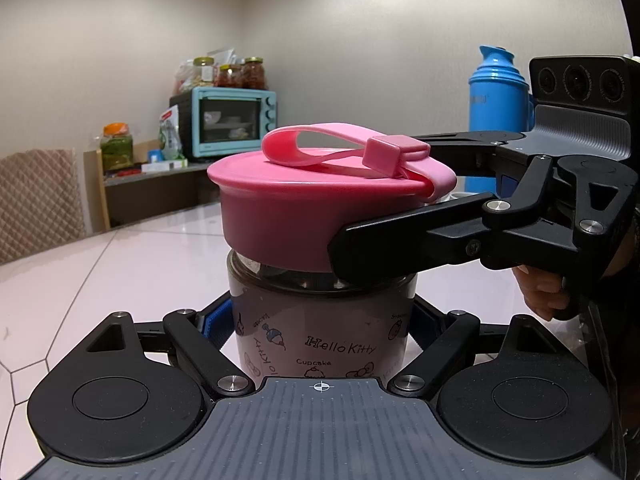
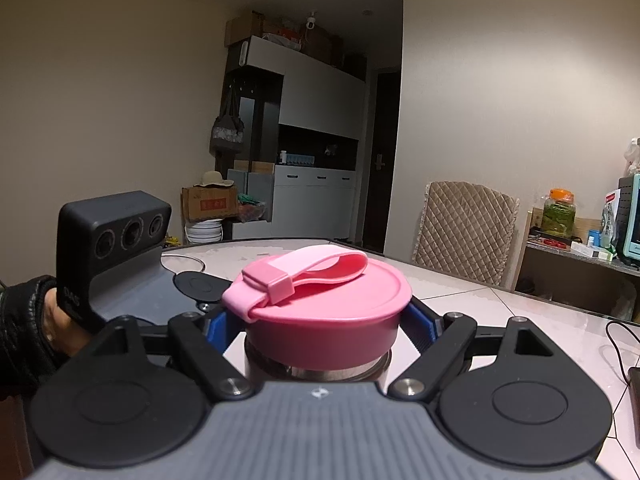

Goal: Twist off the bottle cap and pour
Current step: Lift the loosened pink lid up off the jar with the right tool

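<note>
A clear Hello Kitty bottle (image 1: 320, 332) with dark liquid stands on the white table (image 1: 120, 264). Its pink screw cap (image 1: 296, 216) has a pink loop strap (image 1: 320, 148) on top. My left gripper (image 1: 320, 320) is shut on the bottle's body, blue pads against both sides. My right gripper (image 2: 324, 324) is shut on the cap (image 2: 332, 312), blue pads against its two sides. In the left wrist view the right gripper (image 1: 380, 200) reaches in from the right, one black finger (image 1: 384, 244) across the cap's lower rim. The cap sits slightly tilted on the neck.
A blue thermos (image 1: 498, 88) stands behind the right gripper. A teal toaster oven (image 1: 228, 124) with jars on top sits on a side shelf, beside a padded chair (image 2: 466, 232). A black cable (image 2: 618, 344) lies on the table at right.
</note>
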